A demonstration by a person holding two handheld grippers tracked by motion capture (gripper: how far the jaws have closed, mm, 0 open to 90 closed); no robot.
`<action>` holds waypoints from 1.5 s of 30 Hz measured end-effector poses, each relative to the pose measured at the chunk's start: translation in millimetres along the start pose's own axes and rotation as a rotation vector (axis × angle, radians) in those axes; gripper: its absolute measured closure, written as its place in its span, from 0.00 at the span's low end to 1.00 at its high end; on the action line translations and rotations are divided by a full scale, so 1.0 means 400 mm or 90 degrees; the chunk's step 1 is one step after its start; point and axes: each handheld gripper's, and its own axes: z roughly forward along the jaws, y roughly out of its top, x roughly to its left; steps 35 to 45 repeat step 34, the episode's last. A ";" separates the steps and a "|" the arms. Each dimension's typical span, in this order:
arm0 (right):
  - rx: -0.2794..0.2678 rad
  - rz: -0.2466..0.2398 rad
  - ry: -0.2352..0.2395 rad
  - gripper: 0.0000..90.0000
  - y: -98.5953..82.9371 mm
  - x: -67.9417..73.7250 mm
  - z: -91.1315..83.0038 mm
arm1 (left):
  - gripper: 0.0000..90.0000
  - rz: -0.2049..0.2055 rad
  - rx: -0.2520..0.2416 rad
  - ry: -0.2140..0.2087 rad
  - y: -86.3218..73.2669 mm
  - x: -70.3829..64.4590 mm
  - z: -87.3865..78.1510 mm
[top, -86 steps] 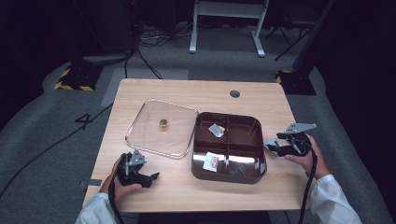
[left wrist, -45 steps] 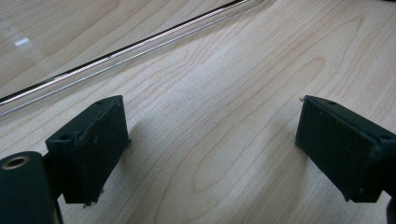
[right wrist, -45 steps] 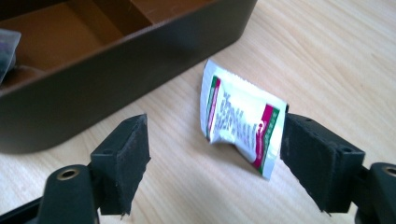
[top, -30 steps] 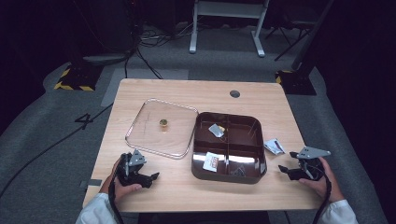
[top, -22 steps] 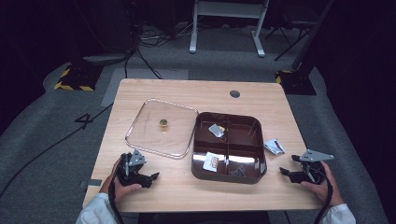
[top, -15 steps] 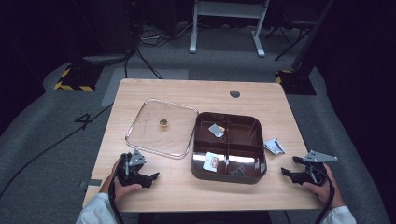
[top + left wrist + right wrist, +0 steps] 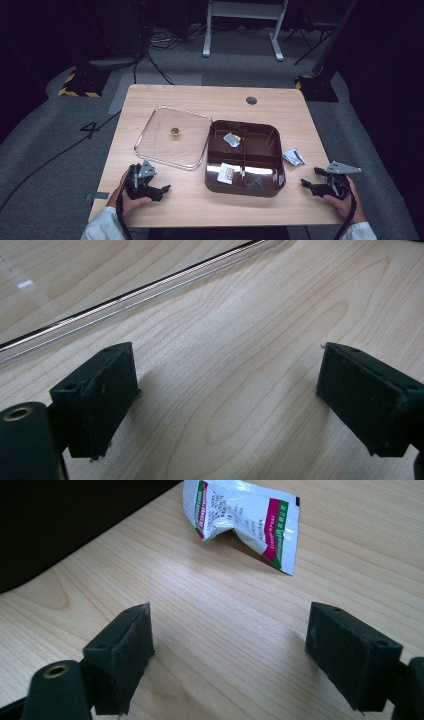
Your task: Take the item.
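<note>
Wood-grain table (image 7: 210, 100) is being used as the work surface, viewed from above. Dark brown compartmented tray (image 7: 270, 132) is being kept at centre right, with one sachet (image 7: 231, 139) lying in its far left compartment and a second sachet (image 7: 226, 173) in its near left compartment. Clear lid (image 7: 172, 135) is lying flat on the table just left of the tray, its right edge overlapping the tray rim. White sachet with red and green print (image 7: 294, 157) (image 7: 245, 517) is lying crumpled on the bare wood just beside the tray's right wall, apart from both grippers. Right gripper (image 7: 320, 181) (image 7: 230, 660) is being held near the table's right front edge, jaws spread wide and empty, the printed sachet lying ahead of them. Left gripper (image 7: 160, 190) (image 7: 225, 405) is being held at the left front of the table, jaws likewise wide apart with nothing between them, the lid's edge (image 7: 125, 295) showing beyond.
</note>
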 end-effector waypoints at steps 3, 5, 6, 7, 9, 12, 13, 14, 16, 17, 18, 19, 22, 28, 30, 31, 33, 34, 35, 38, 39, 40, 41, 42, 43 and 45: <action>0.000 0.005 -0.004 0.22 0.000 0.000 0.000 | 0.11 -0.003 0.000 -0.001 0.000 0.000 0.000; 0.000 0.005 -0.005 0.22 0.000 0.000 0.000 | 0.11 -0.003 -0.001 -0.001 0.000 0.000 0.000; 0.000 0.005 -0.005 0.22 0.000 0.000 0.000 | 0.11 0.000 0.000 -0.001 0.000 0.000 0.000; 0.000 0.005 -0.005 0.22 0.000 0.000 0.000 | 0.10 0.002 0.003 -0.001 0.001 0.002 0.001; 0.000 0.005 -0.005 0.22 0.000 0.000 0.000 | 0.10 0.001 0.001 -0.002 0.002 0.001 0.002; 0.000 0.005 -0.005 0.22 0.000 0.000 0.000 | 0.10 0.000 0.001 -0.001 0.002 0.001 0.002; 0.000 0.005 -0.005 0.22 0.000 0.000 0.000 | 0.10 0.000 0.001 -0.001 0.002 0.001 0.002; 0.000 0.005 -0.005 0.22 0.000 0.000 0.000 | 0.10 0.000 0.001 -0.001 0.002 0.001 0.002; 0.000 0.005 -0.005 0.22 0.000 0.000 0.000 | 0.10 0.000 0.001 -0.001 0.002 0.001 0.002; 0.000 0.005 -0.005 0.22 0.000 0.000 0.000 | 0.10 0.000 0.001 -0.001 0.002 0.001 0.002; 0.000 0.005 -0.005 0.22 0.000 0.000 0.000 | 0.10 0.000 0.001 -0.001 0.002 0.001 0.002; 0.000 0.005 -0.005 0.22 0.000 0.000 0.000 | 0.10 0.000 0.001 -0.001 0.002 0.001 0.002; 0.000 0.005 -0.005 0.22 0.000 -0.001 0.000 | 0.10 0.000 0.001 -0.002 0.002 0.001 0.002; 0.000 0.005 -0.005 0.22 0.000 0.000 0.000 | 0.10 -0.002 0.003 -0.001 0.003 0.002 0.003; 0.000 0.004 -0.005 0.22 0.000 0.000 0.000 | 0.09 0.001 0.002 -0.001 0.004 0.003 0.004; 0.000 0.005 -0.005 0.22 0.000 0.000 0.000 | 0.09 0.002 0.002 -0.001 0.004 0.003 0.004; 0.000 0.004 -0.005 0.22 0.000 0.000 0.000 | 0.09 -0.001 0.002 -0.003 0.005 0.003 0.005; 0.000 0.004 -0.005 0.22 0.000 0.000 0.000 | 0.09 -0.001 0.002 -0.003 0.005 0.003 0.005; 0.000 0.004 -0.005 0.22 0.000 0.000 0.000 | 0.09 -0.001 0.002 -0.003 0.005 0.003 0.005; 0.000 0.004 -0.005 0.22 0.000 0.000 0.000 | 0.09 -0.001 0.002 -0.003 0.005 0.003 0.005; 0.000 0.004 -0.005 0.22 0.000 0.000 0.000 | 0.09 -0.001 0.002 -0.003 0.005 0.003 0.005; 0.000 0.004 -0.005 0.22 0.000 0.000 0.000 | 0.09 -0.001 0.002 -0.003 0.005 0.003 0.005; 0.000 0.004 -0.005 0.22 0.000 0.000 0.000 | 0.09 -0.001 0.002 -0.003 0.005 0.003 0.005; 0.000 0.004 -0.005 0.22 0.000 0.000 0.000 | 0.09 -0.001 0.002 -0.003 0.005 0.003 0.005; 0.000 0.004 -0.005 0.22 0.000 0.000 0.000 | 0.09 -0.001 0.002 -0.003 0.005 0.003 0.005; 0.000 0.004 -0.005 0.22 0.000 0.000 0.000 | 0.09 -0.001 0.002 -0.003 0.005 0.003 0.005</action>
